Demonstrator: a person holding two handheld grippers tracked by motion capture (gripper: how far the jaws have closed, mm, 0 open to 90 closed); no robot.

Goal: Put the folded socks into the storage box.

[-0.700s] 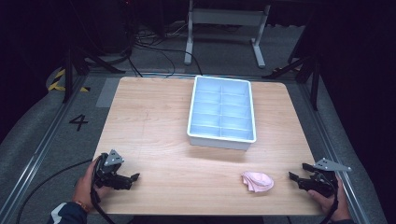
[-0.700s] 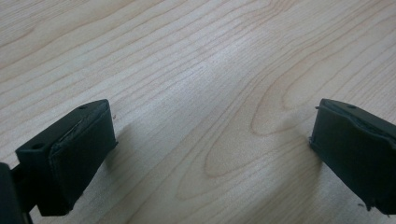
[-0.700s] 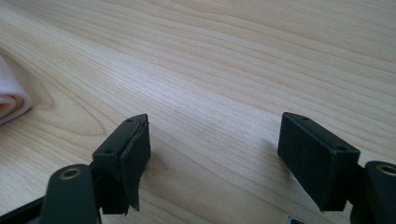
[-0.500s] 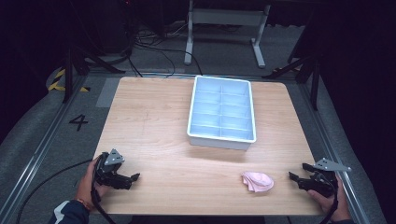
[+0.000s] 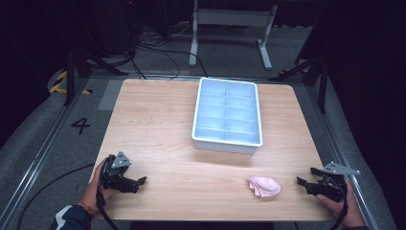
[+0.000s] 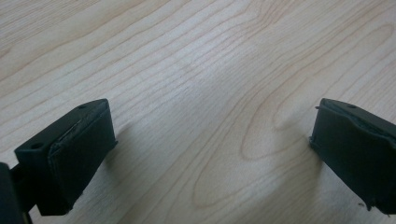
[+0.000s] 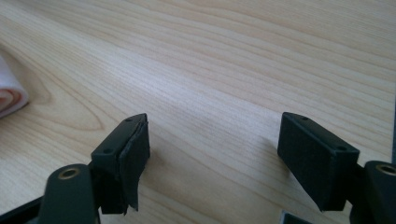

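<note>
A small pink folded cloth [image 5: 264, 186] lies on the wooden table [image 5: 163, 124] near its front right. My right gripper [image 5: 304, 180] rests at the front right corner, a little to the right of the cloth, jaws open and empty; in the right gripper view [image 7: 212, 144] the cloth's edge [image 7: 10, 93] peeks in at far left. At the front left corner my left gripper [image 5: 141, 183] lies low on the wood, open with bare table between its jaws [image 6: 210, 140]. A white compartment tray [image 5: 197, 117] stands at the table's centre back.
The table's edges drop to a grey floor with metal rails [image 5: 38, 153] on both sides. Cables [image 5: 158, 43] and a metal stand [image 5: 230, 19] lie beyond the far edge. A cable trails from the left gripper off the front edge.
</note>
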